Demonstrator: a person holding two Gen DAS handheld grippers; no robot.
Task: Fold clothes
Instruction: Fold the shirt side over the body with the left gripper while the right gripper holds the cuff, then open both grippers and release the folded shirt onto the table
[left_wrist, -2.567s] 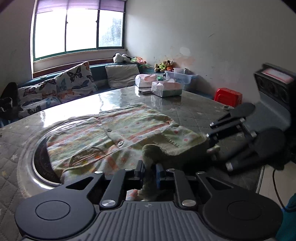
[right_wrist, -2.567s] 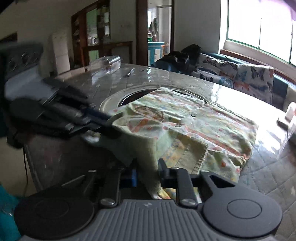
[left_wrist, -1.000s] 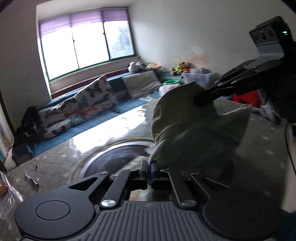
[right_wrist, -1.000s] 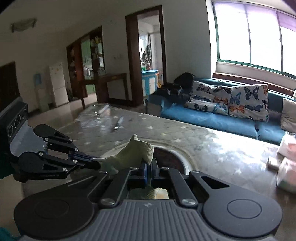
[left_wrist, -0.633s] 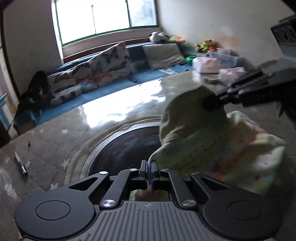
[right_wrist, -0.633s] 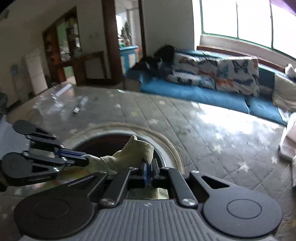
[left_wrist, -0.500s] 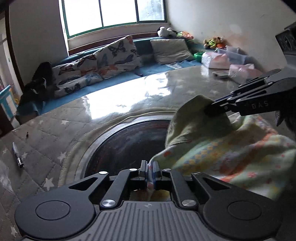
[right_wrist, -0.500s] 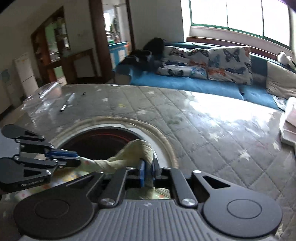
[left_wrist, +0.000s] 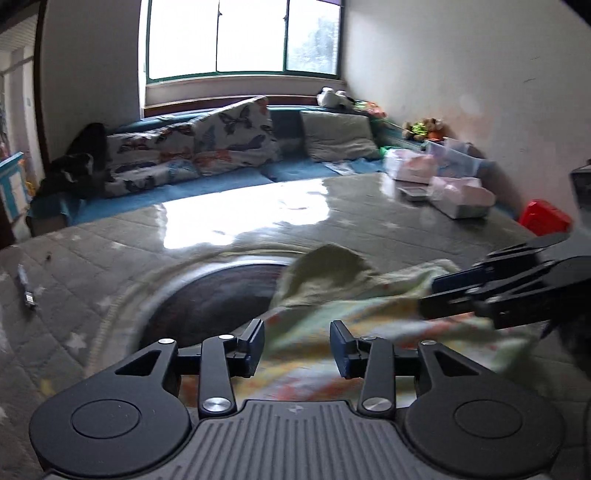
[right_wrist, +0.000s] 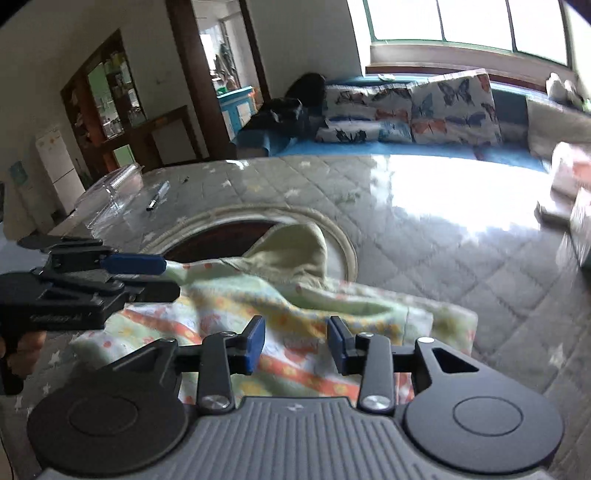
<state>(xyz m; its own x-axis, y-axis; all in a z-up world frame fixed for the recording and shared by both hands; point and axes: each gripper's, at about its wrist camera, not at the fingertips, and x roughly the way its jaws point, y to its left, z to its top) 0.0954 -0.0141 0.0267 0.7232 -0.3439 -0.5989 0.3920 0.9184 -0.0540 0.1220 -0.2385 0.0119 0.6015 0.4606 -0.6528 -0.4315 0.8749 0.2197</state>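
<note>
1. Left gripper (left_wrist: 297, 343): jaws spread wide, grasping nothing, hovering just above the garment (left_wrist: 351, 317).
2. Right gripper (right_wrist: 295, 345): jaws likewise parted and holding nothing, poised over the near part of the garment (right_wrist: 295, 321).
3. Garment: pale green with orange and yellow print, lying bunched on the tabletop (left_wrist: 229, 229), its plain green cuff end humped up over the round dark inset (left_wrist: 221, 291).
4. Seen from the right wrist, the left gripper (right_wrist: 147, 277) sits at the garment's left edge with cloth at its blue pads; touching or apart, cannot tell.
5. Seen from the left wrist, the right gripper (left_wrist: 436, 291) sits at the garment's right edge, blurred.
6. Beyond the inset: pen (right_wrist: 157, 195) and clear box (right_wrist: 110, 188) to the left of it, tissue packs (left_wrist: 458, 195) far right of it.
7. Past the tabletop: blue sofa (right_wrist: 369, 149) with butterfly cushions (right_wrist: 450, 110).
</note>
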